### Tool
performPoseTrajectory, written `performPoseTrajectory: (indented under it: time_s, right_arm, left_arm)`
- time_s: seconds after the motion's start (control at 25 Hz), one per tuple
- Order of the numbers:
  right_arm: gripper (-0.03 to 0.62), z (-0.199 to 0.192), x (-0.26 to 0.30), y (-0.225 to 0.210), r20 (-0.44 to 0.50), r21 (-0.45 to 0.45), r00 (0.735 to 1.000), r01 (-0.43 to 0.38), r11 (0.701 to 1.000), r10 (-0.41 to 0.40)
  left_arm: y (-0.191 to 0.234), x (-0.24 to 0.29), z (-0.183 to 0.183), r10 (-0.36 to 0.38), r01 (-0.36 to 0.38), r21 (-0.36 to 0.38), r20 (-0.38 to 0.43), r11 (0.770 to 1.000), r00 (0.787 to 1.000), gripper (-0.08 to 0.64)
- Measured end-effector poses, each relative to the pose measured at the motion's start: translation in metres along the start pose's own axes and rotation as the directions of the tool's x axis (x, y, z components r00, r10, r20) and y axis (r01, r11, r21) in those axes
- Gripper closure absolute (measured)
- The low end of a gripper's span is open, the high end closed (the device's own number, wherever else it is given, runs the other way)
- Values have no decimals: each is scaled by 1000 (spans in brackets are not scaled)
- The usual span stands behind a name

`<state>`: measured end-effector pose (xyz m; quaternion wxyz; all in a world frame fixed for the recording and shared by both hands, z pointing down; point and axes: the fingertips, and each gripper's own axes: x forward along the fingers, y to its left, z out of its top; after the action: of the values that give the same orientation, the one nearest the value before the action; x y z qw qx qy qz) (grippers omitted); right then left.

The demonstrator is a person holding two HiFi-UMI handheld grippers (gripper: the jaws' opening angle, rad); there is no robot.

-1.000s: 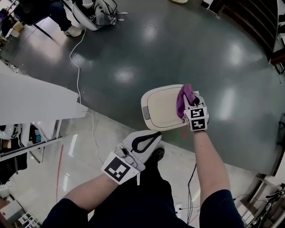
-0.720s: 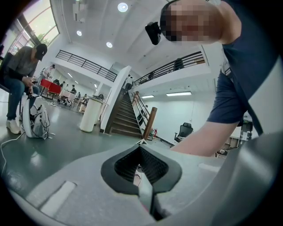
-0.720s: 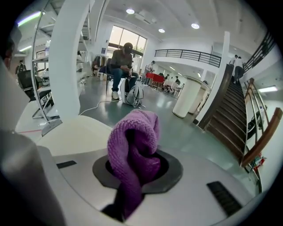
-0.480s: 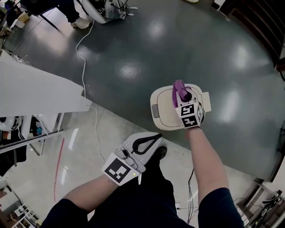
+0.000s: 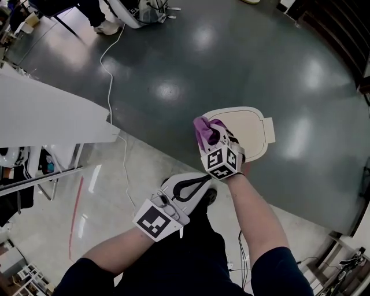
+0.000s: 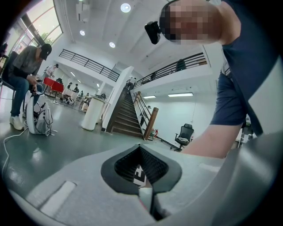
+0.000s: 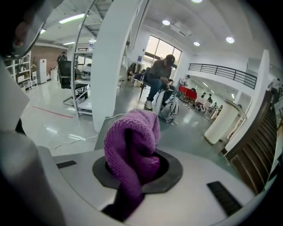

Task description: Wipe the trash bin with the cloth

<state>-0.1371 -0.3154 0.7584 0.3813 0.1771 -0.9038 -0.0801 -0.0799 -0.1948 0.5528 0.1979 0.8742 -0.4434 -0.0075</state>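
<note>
The trash bin [image 5: 248,128] shows its cream, rounded lid from above on the dark floor. My right gripper [image 5: 210,139] is at the lid's left edge, shut on a purple knitted cloth [image 5: 203,128] that bunches out of its jaws over that edge. In the right gripper view the cloth [image 7: 132,143] fills the gap between the jaws of the right gripper [image 7: 131,185]. My left gripper [image 5: 186,186] hangs below the bin, near my body, shut and holding nothing. The left gripper view points up at the hall, so the bin is out of it.
A white panel [image 5: 52,115] juts in from the left. A white cable [image 5: 111,69] runs over the floor from a backpack [image 5: 139,10] at the top. A seated person [image 7: 160,81] is beyond. My shoe [image 5: 206,199] stands close to the bin.
My right gripper has swept with the cloth from the lid's right side through its middle to its left edge. The left gripper has stayed put.
</note>
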Motion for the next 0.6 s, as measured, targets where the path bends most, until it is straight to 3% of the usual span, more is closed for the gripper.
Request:
performPoseTrajectory:
  time_s: [0.32,0.6]
  right_arm:
    - [518,-41,-39,-40,-9,11,999,50,999,-50]
    - [518,-113,-87,-99,-69,91,984,172,981,-166]
  left_arm:
    - [-29,29,-4,-44,44,4,-5,999,999,563]
    - [-57,60,-14,-90,91,5,-31,996,995,562]
